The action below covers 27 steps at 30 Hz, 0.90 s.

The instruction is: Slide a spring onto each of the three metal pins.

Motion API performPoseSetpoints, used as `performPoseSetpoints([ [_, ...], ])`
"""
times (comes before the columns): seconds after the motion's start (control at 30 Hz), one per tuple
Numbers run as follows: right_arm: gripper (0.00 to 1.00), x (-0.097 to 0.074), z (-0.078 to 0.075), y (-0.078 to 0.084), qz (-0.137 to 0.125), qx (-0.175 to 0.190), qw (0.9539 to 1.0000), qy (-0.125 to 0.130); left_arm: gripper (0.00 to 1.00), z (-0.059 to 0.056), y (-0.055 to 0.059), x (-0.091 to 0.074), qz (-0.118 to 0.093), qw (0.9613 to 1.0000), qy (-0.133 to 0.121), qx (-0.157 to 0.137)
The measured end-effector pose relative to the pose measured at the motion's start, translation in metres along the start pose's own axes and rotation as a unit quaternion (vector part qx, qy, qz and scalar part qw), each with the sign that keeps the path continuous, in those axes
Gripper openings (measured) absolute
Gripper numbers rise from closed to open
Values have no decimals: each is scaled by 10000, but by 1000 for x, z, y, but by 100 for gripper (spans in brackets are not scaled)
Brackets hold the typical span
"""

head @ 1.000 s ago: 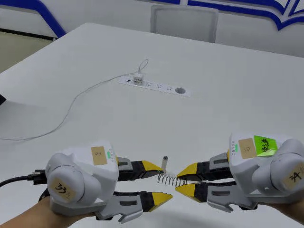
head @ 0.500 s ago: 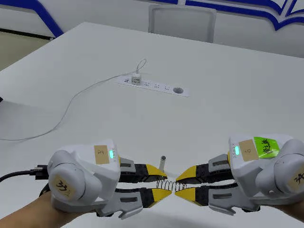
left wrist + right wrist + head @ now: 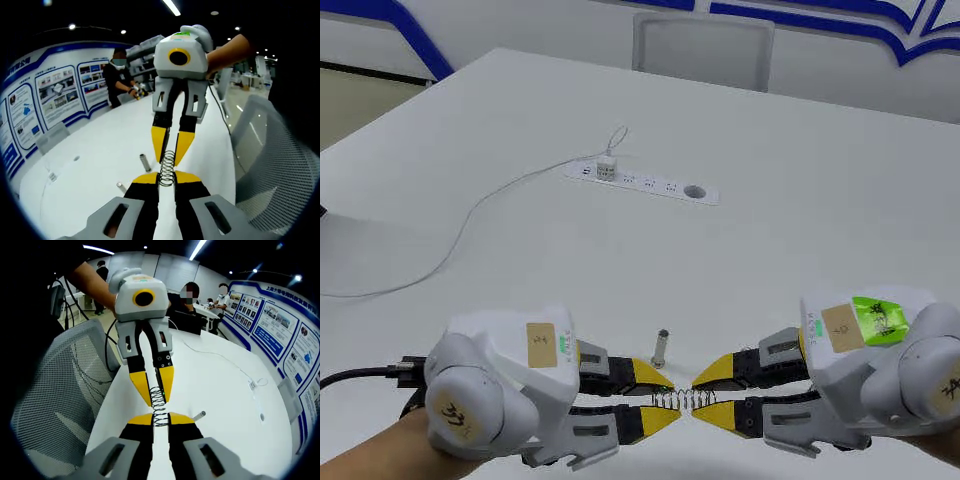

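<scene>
A small metal spring [image 3: 684, 402] hangs level just above the white table [image 3: 770, 250], stretched between my two grippers. My left gripper [image 3: 665, 398] is shut on its left end and my right gripper [image 3: 705, 394] is shut on its right end, yellow tips nearly touching. One upright metal pin [image 3: 661, 347] stands just behind the spring. In the left gripper view the spring [image 3: 166, 167] runs from my left gripper [image 3: 166, 178] up to the right gripper [image 3: 171, 146], with two pins [image 3: 145, 162] [image 3: 121, 187] to the left. The right gripper view has the spring [image 3: 158, 407] and one pin [image 3: 199, 415].
A white power strip [image 3: 642, 183] lies mid-table with a plugged adapter and a white cable [image 3: 470, 225] trailing left. A grey chair [image 3: 702, 45] stands at the far edge. A mesh chair [image 3: 270, 165] is beside the table. People [image 3: 120, 75] stand in the background.
My left gripper's jaws, wide apart one second ago, have closed onto the spring's left end. Both grippers have drawn closer together, and the spring looks shorter.
</scene>
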State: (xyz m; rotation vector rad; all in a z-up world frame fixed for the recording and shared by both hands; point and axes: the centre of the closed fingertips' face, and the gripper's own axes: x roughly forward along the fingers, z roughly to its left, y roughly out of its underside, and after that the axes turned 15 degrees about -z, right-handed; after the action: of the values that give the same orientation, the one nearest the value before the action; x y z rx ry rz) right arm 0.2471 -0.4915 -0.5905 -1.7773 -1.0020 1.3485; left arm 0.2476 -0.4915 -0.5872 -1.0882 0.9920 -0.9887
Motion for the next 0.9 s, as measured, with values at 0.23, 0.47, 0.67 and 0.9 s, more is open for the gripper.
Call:
performPoseSetpoints([
  [0.23, 11, -1, 0, 0, -2, -3, 10000, -38, 10, -1, -1, 1, 1, 10000, 65, 42],
  [0.47, 12, -2, -1, 0, -56, 124, 9999, -48, 10, -1, -1, 1, -15, 10000, 88, 39],
  [0.67, 13, -7, -1, 8, 11, 286, 9996, -6, 10, 1, -1, -1, -8, 10000, 67, 44],
  [0.9, 13, -5, 1, 6, -118, 417, 9991, 17, 10, -3, -4, 0, -85, 9999, 139, 7],
])
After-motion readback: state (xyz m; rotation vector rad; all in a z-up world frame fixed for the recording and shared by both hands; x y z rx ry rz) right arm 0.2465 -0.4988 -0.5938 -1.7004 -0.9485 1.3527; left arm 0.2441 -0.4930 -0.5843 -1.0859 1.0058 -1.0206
